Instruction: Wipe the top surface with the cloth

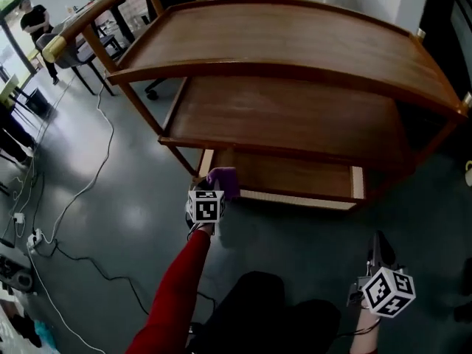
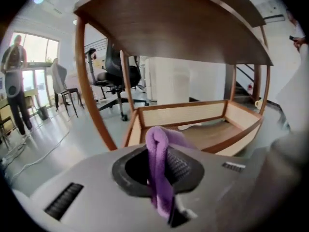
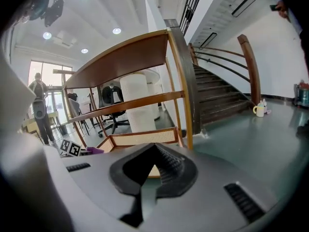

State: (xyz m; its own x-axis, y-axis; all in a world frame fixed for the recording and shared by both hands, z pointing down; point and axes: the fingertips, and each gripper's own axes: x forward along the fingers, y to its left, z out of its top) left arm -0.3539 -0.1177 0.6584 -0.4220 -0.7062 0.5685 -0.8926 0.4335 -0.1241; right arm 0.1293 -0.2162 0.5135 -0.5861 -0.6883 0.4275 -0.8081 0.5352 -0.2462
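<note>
A wooden three-tier cart stands ahead, and its curved top surface [image 1: 295, 39] is bare. My left gripper [image 1: 219, 184] hovers low in front of the cart's bottom tray [image 1: 295, 177], shut on a purple cloth [image 1: 224, 178]. In the left gripper view the cloth [image 2: 161, 163] stands folded between the jaws, with the top shelf's underside [image 2: 174, 28] overhead. My right gripper [image 1: 378, 246] hangs lower right, away from the cart, jaws together and holding nothing. In the right gripper view, that gripper [image 3: 155, 152] faces the cart's end post [image 3: 186, 81], with the cloth [image 3: 94, 150] at left.
Cables [image 1: 81, 190] and a power strip [image 1: 33, 240] lie on the grey floor at left. Chairs [image 1: 74, 50] and people stand far left. A staircase [image 3: 217, 95] and a mug [image 3: 259, 109] on the floor are to the right of the cart.
</note>
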